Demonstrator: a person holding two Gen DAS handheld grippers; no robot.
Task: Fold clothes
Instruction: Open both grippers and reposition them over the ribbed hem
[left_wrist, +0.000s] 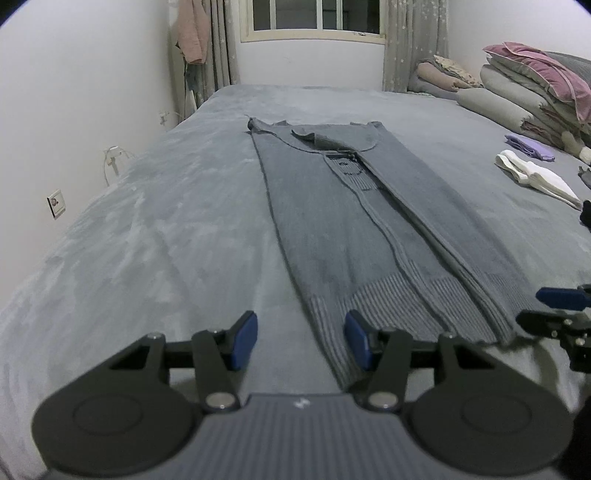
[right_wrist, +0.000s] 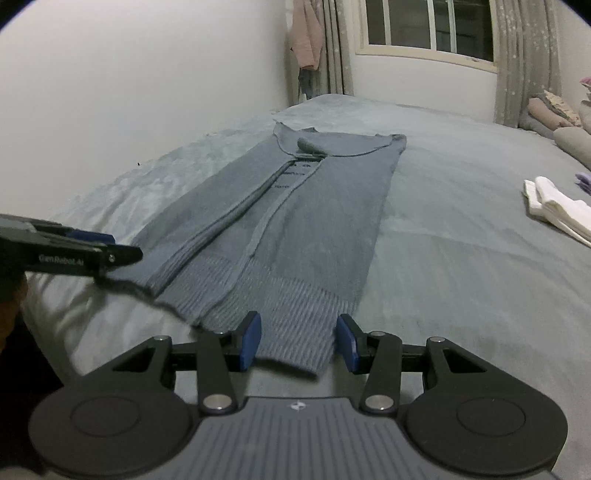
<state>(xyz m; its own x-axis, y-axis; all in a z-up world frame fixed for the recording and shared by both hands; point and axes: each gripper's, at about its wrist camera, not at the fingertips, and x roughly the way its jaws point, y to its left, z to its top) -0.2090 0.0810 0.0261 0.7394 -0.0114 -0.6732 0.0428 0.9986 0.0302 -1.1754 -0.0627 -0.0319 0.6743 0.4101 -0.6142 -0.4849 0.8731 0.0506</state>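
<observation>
A grey-blue knit sweater (left_wrist: 332, 206) (right_wrist: 303, 221) lies flat on the bed (left_wrist: 147, 229), with both sides folded in to the middle. Its ribbed hem is nearest me and its collar is at the far end. My left gripper (left_wrist: 301, 341) is open over the hem's left corner, and the cloth reaches only to the right blue pad (left_wrist: 356, 345). My right gripper (right_wrist: 299, 341) is open over the hem's right corner, which lies flat between its pads. Each gripper shows at the edge of the other view: the right gripper (left_wrist: 561, 306), the left gripper (right_wrist: 92, 247).
A folded white cloth (left_wrist: 532, 177) (right_wrist: 557, 210) and a lilac garment (left_wrist: 528, 146) lie on the bed to the right. Stacked quilts and pillows (left_wrist: 535, 85) fill the far right corner. A wall with a socket (left_wrist: 55, 208) runs along the bed's left side.
</observation>
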